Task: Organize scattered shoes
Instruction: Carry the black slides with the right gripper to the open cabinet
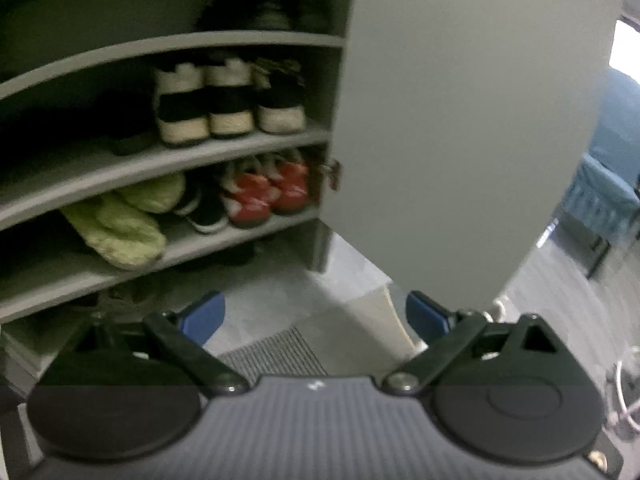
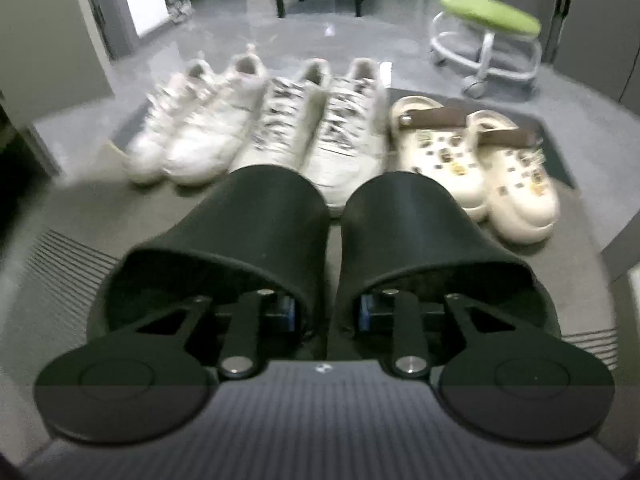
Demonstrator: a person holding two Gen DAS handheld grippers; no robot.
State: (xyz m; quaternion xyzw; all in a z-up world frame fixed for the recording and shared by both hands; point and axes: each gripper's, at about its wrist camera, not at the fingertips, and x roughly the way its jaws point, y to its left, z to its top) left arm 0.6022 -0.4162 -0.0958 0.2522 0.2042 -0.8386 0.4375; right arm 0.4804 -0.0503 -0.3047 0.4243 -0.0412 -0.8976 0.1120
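The right gripper [image 2: 334, 312] pinches a pair of black slippers [image 2: 332, 240] by their inner walls, toes pointing straight ahead of it, away from the shoe cabinet. The left gripper [image 1: 316, 316], jaws spread and empty, faces the cabinet's lower shelf [image 1: 188, 240] just ahead, so it is nearer.

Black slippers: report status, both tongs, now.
Right tongs shut on black slippers, one finger inside each. Left tongs open, empty, facing shoe cabinet. Cabinet door open, nothing blocking.
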